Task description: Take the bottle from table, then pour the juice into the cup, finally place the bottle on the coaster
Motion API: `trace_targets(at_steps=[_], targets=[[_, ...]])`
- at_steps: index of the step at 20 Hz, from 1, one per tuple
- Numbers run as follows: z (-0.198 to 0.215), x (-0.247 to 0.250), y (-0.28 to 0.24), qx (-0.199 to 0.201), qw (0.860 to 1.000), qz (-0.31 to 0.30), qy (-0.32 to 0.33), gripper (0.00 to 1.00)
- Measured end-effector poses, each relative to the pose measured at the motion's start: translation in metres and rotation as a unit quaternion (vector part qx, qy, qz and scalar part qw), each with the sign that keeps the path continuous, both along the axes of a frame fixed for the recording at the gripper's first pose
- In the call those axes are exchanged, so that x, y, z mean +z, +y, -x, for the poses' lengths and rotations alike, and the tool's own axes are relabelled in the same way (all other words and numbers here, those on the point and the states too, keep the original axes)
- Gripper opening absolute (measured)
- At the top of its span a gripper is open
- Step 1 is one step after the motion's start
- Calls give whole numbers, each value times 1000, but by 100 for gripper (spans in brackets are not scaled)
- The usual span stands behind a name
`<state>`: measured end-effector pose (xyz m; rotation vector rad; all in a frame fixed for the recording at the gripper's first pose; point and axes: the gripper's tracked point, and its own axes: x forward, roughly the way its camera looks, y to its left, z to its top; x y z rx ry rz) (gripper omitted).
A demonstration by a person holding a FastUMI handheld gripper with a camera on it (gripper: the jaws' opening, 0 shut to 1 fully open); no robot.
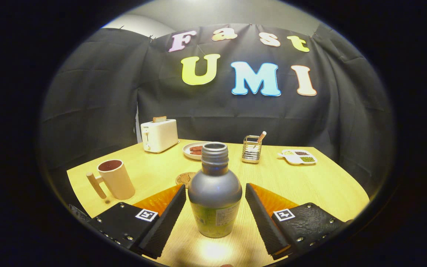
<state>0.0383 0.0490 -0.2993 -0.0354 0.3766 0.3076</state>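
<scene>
Bottle (215, 193) upright between the fingers (165, 215), cup (116, 178) left, coaster (185, 179) seemingly just behind.

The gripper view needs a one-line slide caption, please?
Open gripper straddles the upright bottle on the table, cup beside it.

Wooden table (310, 185), light yellow top, fills the lower centre of the frame. White toaster (159, 135) at the left of the table's far edge, a slice of bread (159, 119) standing up out of its slot. Right of it, at centre, a white plate (193, 150) with reddish-brown food pieces on it. Further right, a square metal holder (251, 149) with one stick leaning out of the top. At the right of the far edge, a white divided tray (298, 157) holding yellow, dark and green contents in separate compartments.
</scene>
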Motion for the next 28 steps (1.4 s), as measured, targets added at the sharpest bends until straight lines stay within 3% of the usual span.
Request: trace_targets(at_steps=[11, 24, 26, 28], targets=[[5, -46, 4, 7, 999, 8, 52, 98], [3, -60, 5, 8, 998, 17, 63, 97], [1, -61, 4, 2, 998, 17, 64, 80], [1, -61, 4, -4, 998, 19, 65, 80]])
